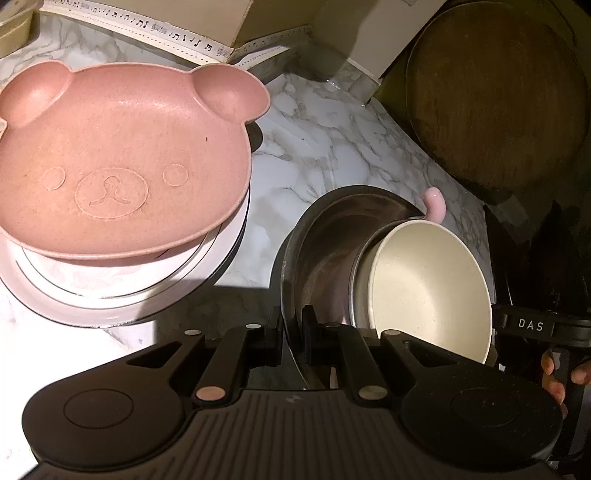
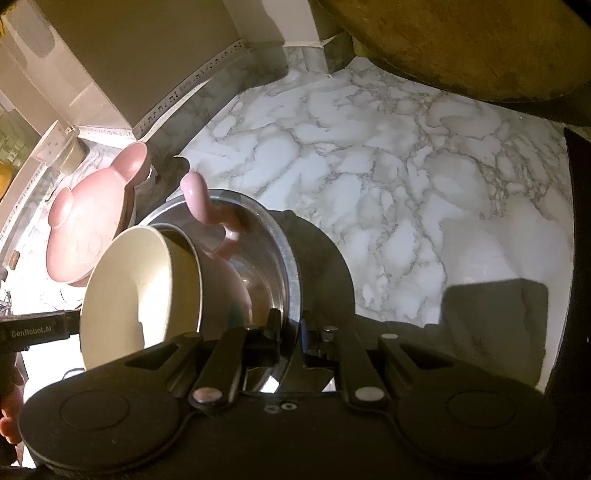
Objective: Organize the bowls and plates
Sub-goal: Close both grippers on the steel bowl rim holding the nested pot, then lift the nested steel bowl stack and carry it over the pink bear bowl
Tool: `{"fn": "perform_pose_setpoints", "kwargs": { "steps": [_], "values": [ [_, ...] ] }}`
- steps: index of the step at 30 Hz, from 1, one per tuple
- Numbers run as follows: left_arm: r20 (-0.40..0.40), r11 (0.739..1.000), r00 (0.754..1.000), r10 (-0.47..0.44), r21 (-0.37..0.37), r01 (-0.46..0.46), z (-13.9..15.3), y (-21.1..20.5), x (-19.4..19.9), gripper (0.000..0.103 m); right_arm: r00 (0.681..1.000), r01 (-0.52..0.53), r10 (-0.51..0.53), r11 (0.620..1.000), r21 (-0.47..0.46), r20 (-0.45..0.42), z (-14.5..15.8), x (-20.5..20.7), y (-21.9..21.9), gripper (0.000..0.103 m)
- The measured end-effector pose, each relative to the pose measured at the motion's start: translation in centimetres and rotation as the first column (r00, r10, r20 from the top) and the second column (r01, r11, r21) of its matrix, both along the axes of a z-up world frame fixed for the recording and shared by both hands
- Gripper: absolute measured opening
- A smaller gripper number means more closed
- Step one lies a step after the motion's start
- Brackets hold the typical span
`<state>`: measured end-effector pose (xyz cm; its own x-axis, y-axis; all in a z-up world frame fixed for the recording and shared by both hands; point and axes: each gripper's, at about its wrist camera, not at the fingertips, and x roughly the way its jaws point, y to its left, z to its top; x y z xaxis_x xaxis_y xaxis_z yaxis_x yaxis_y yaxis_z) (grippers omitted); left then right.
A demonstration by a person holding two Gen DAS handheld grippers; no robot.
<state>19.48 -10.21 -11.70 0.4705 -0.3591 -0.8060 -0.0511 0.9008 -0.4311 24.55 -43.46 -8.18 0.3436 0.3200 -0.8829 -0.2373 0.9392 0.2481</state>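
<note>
A steel bowl stands on the marble counter with a tilted cream bowl and a pink mug inside it. My left gripper is shut on the steel bowl's near rim. In the right wrist view my right gripper is shut on the opposite rim of the same steel bowl. The cream bowl leans against the pink mug. A pink bear-shaped plate lies on a stack of white and pink plates to the left.
A round wooden board leans at the back right. The marble counter stretches beyond the bowl to the wall corner. A beige container sits at the far left. A dark object borders the counter's right edge.
</note>
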Motion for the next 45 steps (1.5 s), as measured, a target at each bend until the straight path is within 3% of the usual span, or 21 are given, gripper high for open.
{"fn": "perform_pose_setpoints", "kwargs": {
  "steps": [15, 23, 45],
  "values": [
    [0.014, 1.0, 1.0, 0.026, 0.004, -0.026, 3.3, 1.3, -1.1, 0.009, 1.0, 0.026, -0.026, 1.0, 0.011, -0.013, 2.8, -0.3, 1.8, 0.01],
    [0.036, 0.997, 0.997, 0.07, 0.011, -0.071, 5.3, 3.5, -1.9, 0.009, 1.0, -0.016, 0.016, 1.0, -0.003, 0.008, 4.8, 0.1, 4.6, 0.01],
    [0.079, 0.968, 0.969, 0.232, 0.074, -0.238, 8.4, 12.3, -1.8, 0.009, 0.986, -0.158, 0.158, 0.987, -0.003, 0.051, 6.5, 3.4, 15.9, 0.01]
  ]
}}
